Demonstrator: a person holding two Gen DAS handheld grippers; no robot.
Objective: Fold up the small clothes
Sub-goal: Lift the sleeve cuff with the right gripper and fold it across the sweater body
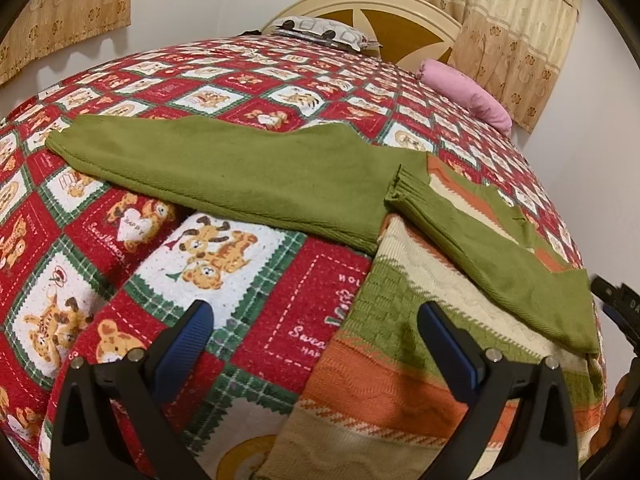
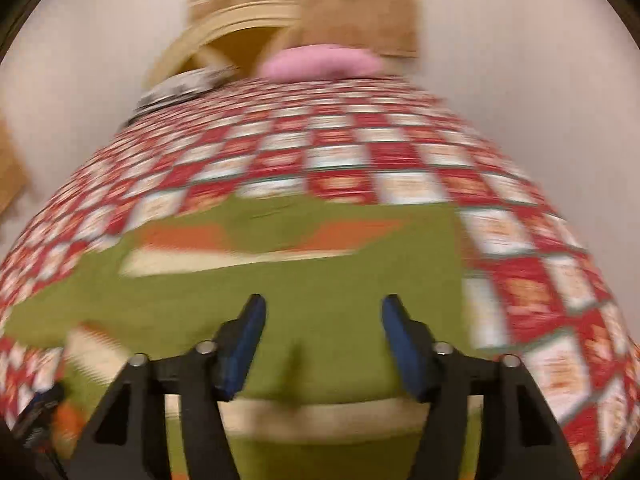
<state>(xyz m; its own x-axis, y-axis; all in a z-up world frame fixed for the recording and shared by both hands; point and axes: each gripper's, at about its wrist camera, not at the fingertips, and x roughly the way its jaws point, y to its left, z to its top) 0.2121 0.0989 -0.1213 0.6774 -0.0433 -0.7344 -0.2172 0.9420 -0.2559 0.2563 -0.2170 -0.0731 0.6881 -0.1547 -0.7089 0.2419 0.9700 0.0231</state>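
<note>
Green, orange and cream bands mark the small knitted sweater, which lies flat on the red-and-white teddy-bear patchwork bedspread near the bed's front edge. Its right green sleeve is already laid diagonally across the body, cuff toward the middle; the left green sleeve lies stretched out flat over the bedspread, not yet folded.

Both tools are empty. The left gripper hovers with its blue-padded jaws spread wide, one over the bedspread and one over the sweater's side edge, pinching nothing. The right gripper has its jaws apart above the green cloth, also with nothing between them; its view is heavily smeared, so exactly how close the pads are to the knit cannot be told.

Risks from here, as a judgement:
- The folded sleeve rests loose, so a pad brushing it could drag it off the body and undo the fold.
- Grabbing the outstretched sleeve together with the bedspread beneath would lift both and wrinkle the sweater.
- Pinching only one knit layer at the hem could leave the back layer behind, giving a crooked fold.
- The sweater's lower edge lies near the bed's edge, so a pull toward the person might slide it off.
</note>
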